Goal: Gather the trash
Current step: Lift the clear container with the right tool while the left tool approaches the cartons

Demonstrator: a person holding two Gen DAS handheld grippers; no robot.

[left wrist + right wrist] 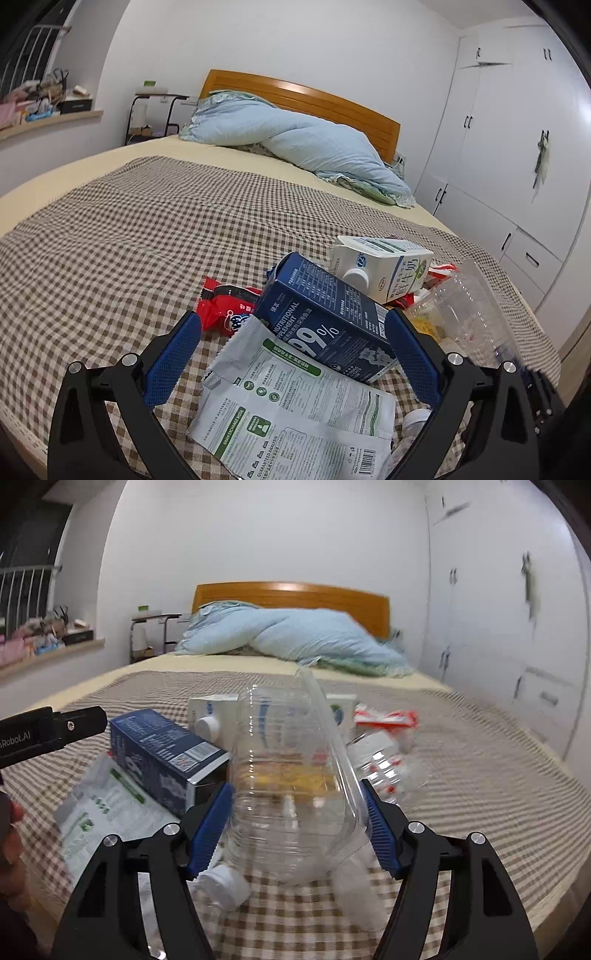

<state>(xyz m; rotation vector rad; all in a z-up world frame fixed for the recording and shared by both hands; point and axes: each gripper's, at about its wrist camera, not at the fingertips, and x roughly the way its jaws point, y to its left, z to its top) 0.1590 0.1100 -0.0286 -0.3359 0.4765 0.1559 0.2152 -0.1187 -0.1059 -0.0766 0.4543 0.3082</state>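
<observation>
Barely started on this one, I'd say: the trash is still sitting in one pile on the checked bedspread (110, 236), and no bin or bag is showing anywhere.

The right gripper (297, 794) is squeezing a clear plastic clamshell container (288, 775); both blue pads are pressing on its sides and it's looking lifted off the cover, though that view is blurry. The left gripper (291, 325) is hanging wide apart over the pile, holding nothing, with the dark blue supplement box (325, 317) and the white-and-green foil pouch (295, 406) lying between its fingers. The box is lying on top of the pouch.

Count, as far as I can make out:
- one milk carton (384, 266), at 1 o'clock from the box
- one red snack wrapper (225, 302), at 9 o'clock from it
- one red-and-white wrapper (384, 716)
- one clear bottle (384, 764), at 3 o'clock from the clamshell
- a white cap (225, 884) near the bottom, probably another bottle but can't tell
</observation>
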